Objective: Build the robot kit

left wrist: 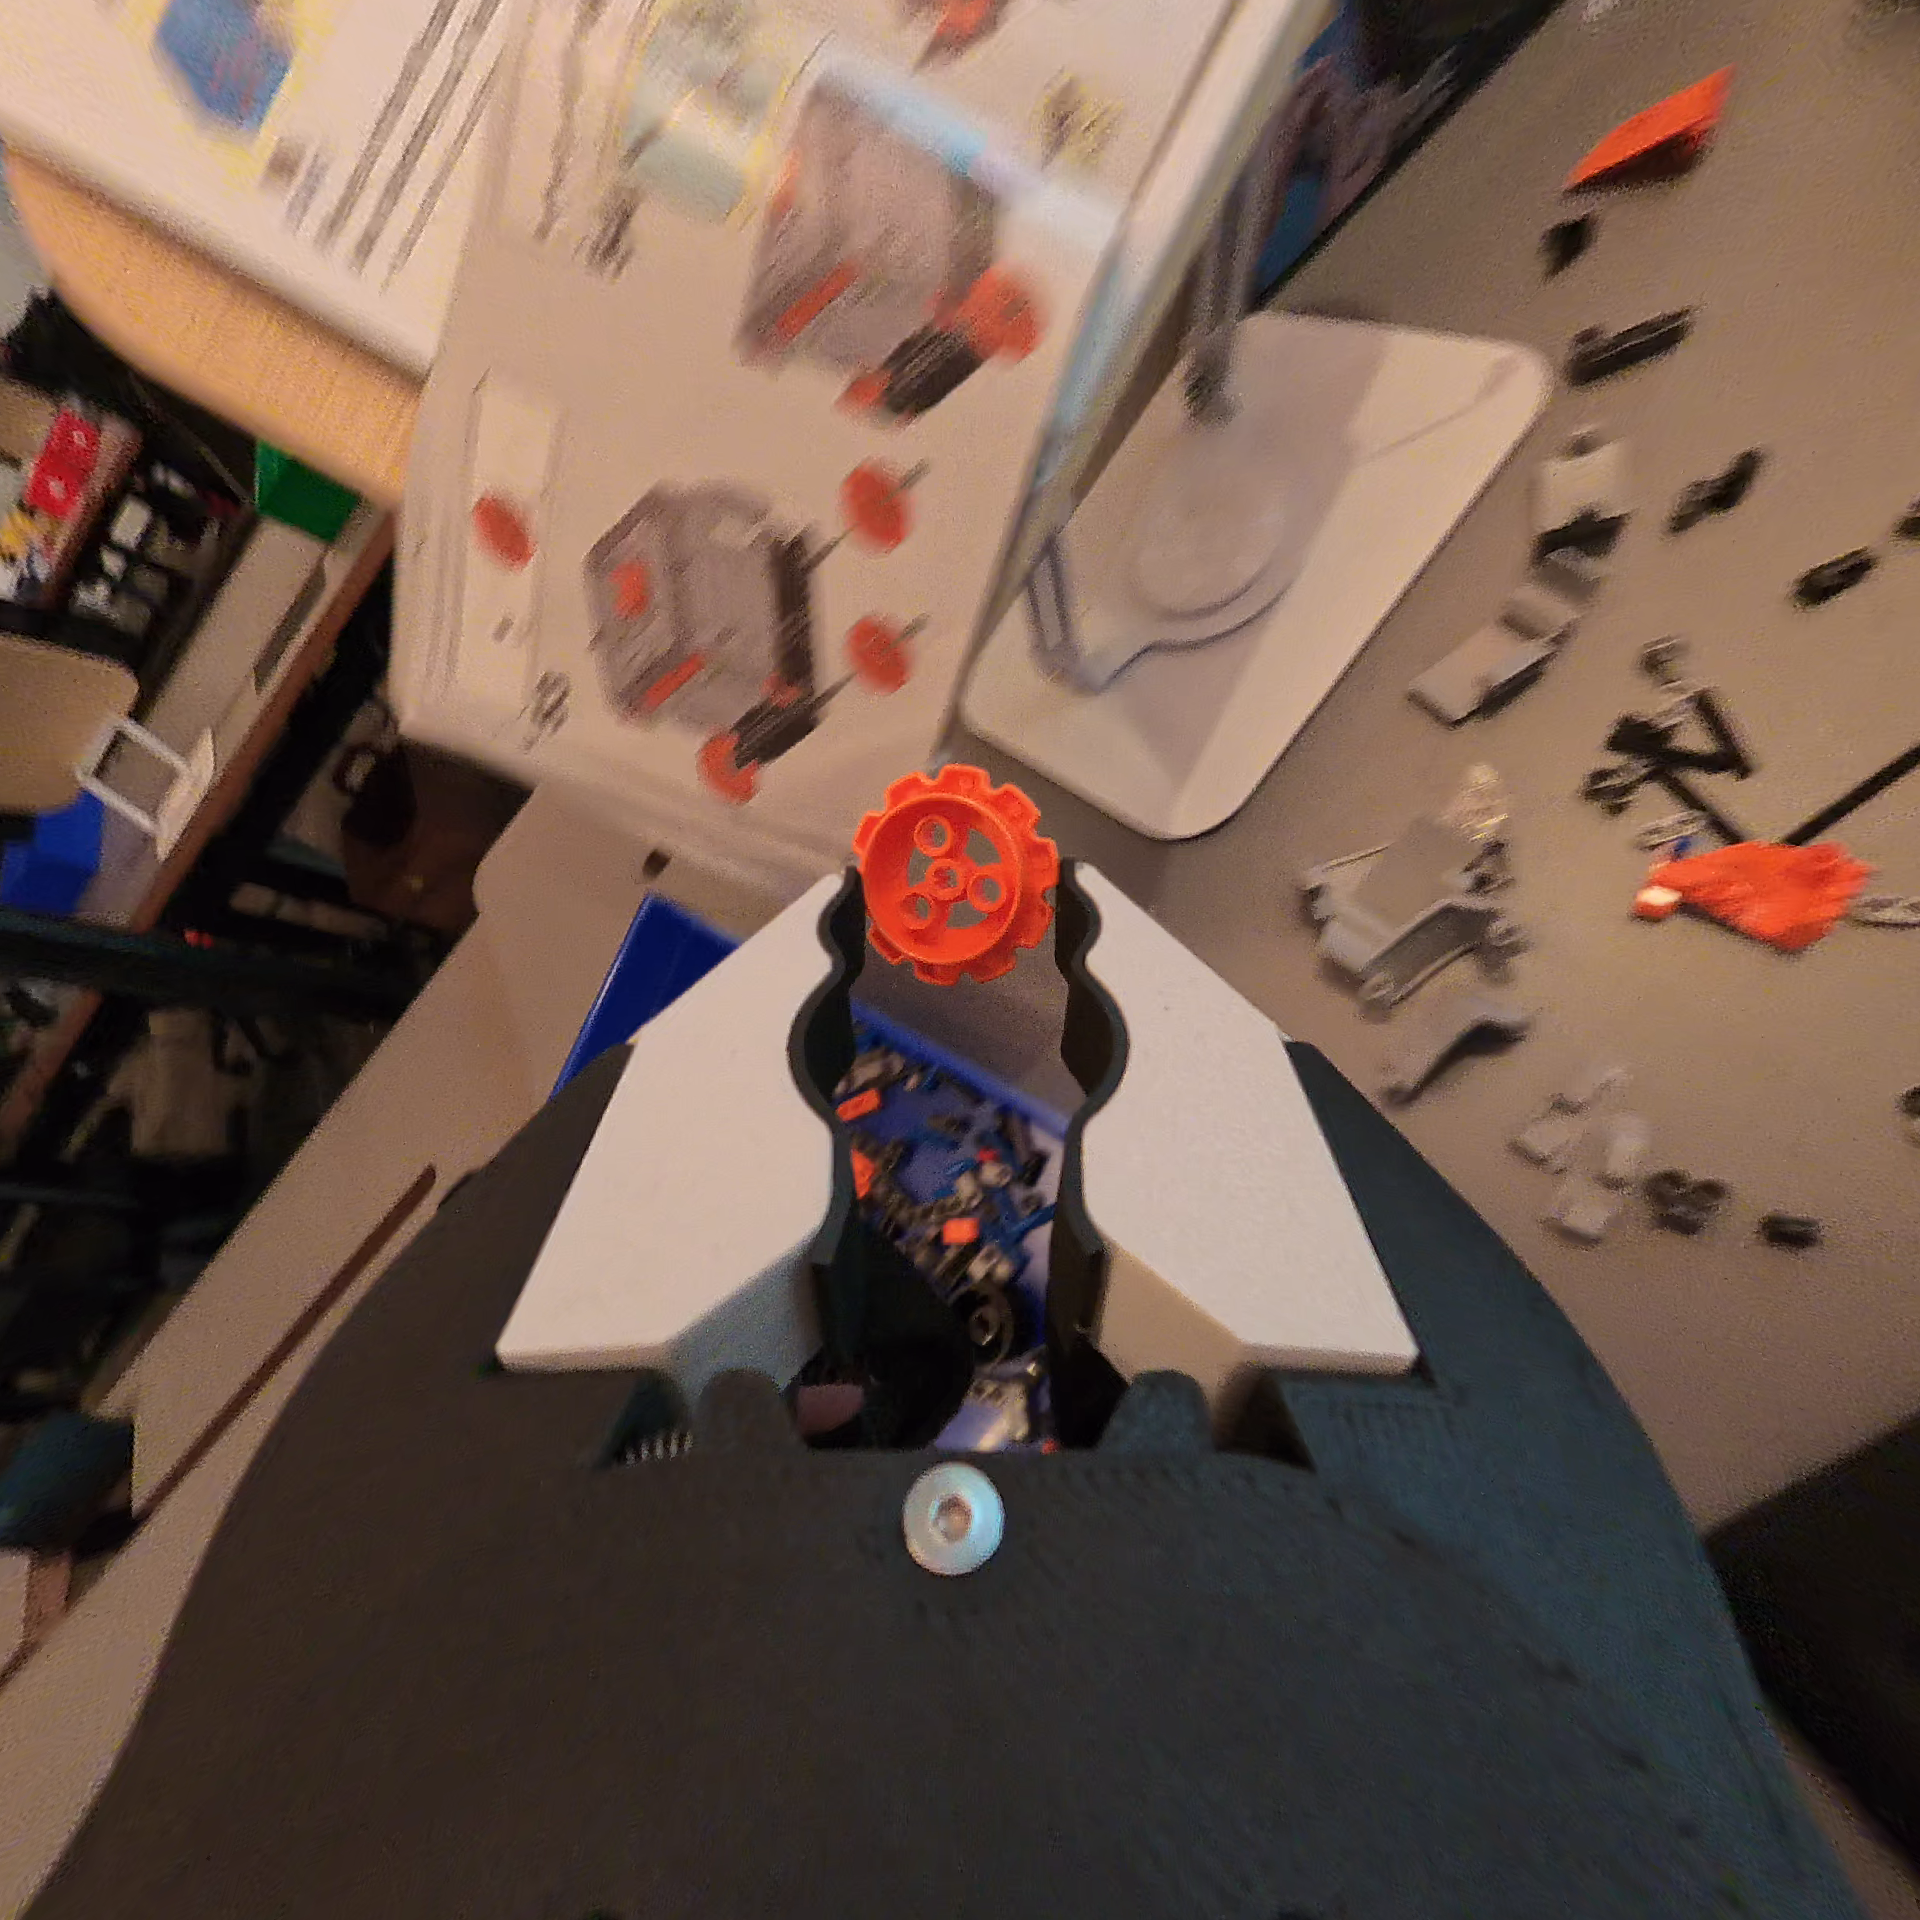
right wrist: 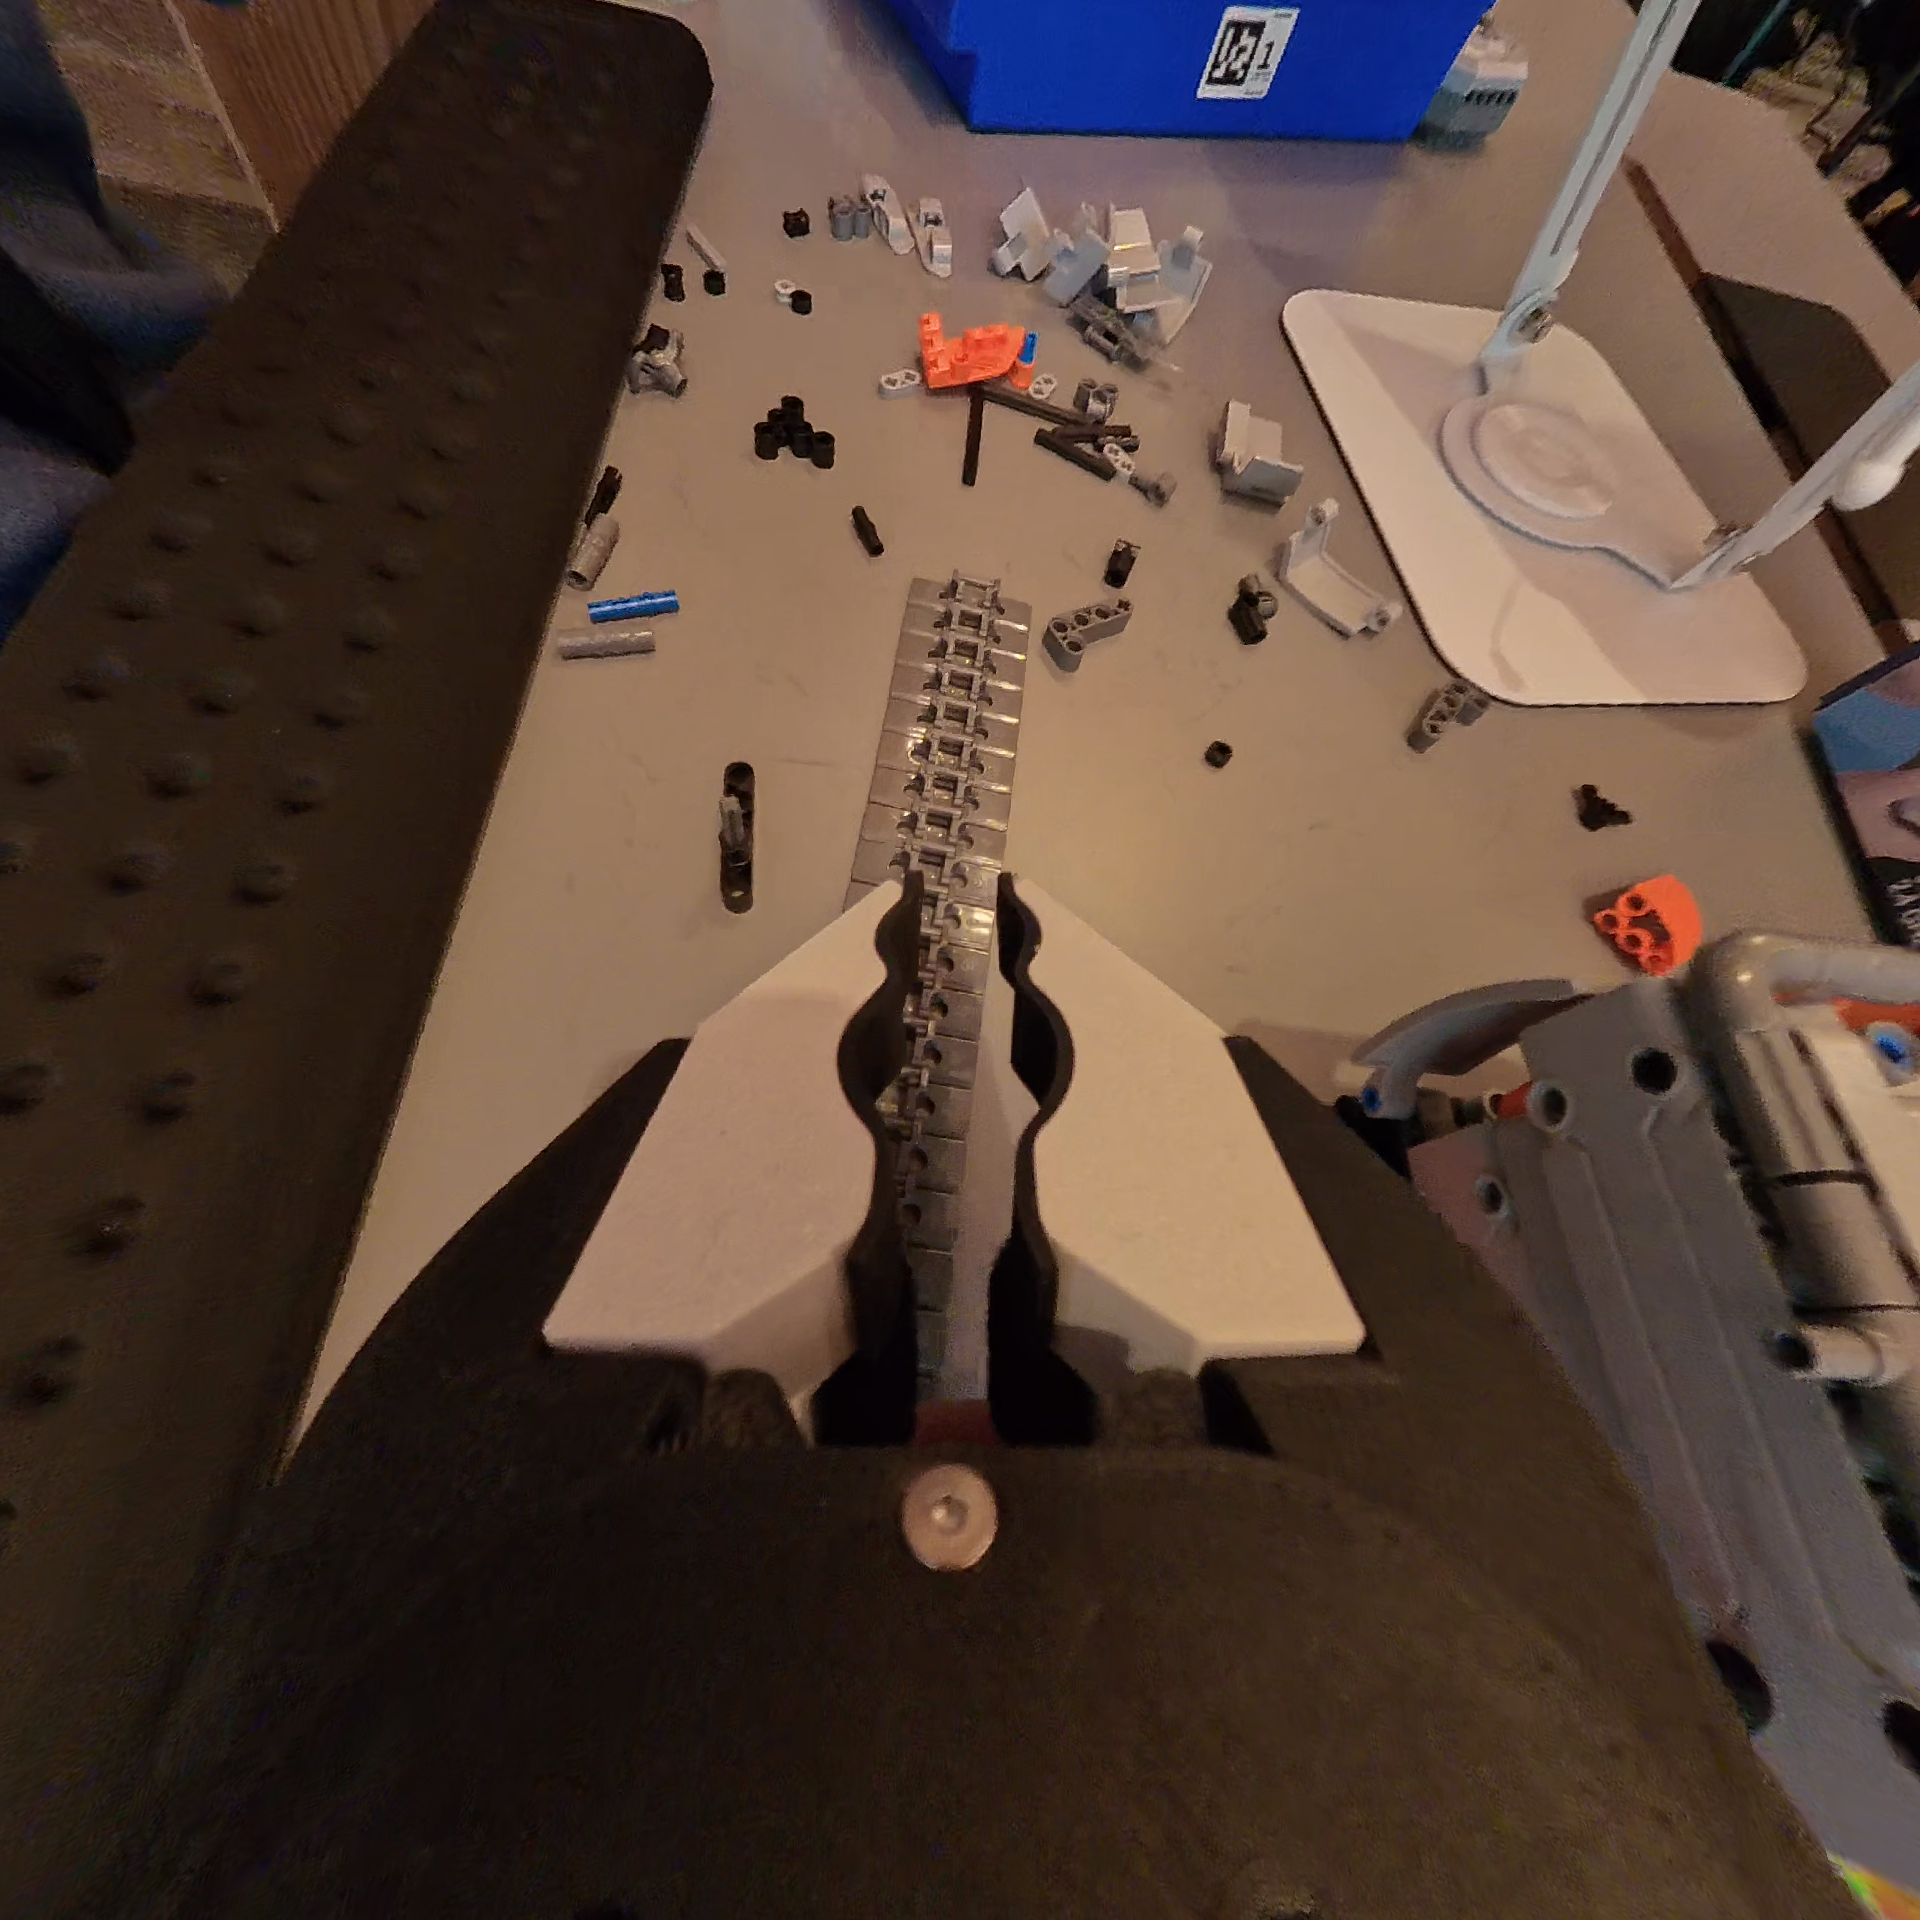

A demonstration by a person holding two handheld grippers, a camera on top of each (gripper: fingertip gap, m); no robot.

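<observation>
My left gripper (left wrist: 956, 878) is shut on an orange toothed wheel (left wrist: 920, 831), pinched at its fingertips and held in the air above a blue bin (left wrist: 665, 966) of small parts. My right gripper (right wrist: 958, 883) is closed around a long grey track chain (right wrist: 956, 727). The chain's far end lies flat on the grey table (right wrist: 1143, 831), and its near part runs edge-on between the fingers. A partly built grey model (right wrist: 1662, 1247) stands just right of the right gripper.
An open instruction booklet (left wrist: 727, 416) leans on a white stand whose base (right wrist: 1538, 499) sits on the table. Loose black, grey and orange pieces (right wrist: 966, 358) are scattered on the table. A black studded panel (right wrist: 260, 727) lies at the left. The blue bin (right wrist: 1143, 62) is at the far edge. About 40 cm separates my left fingertips from my right.
</observation>
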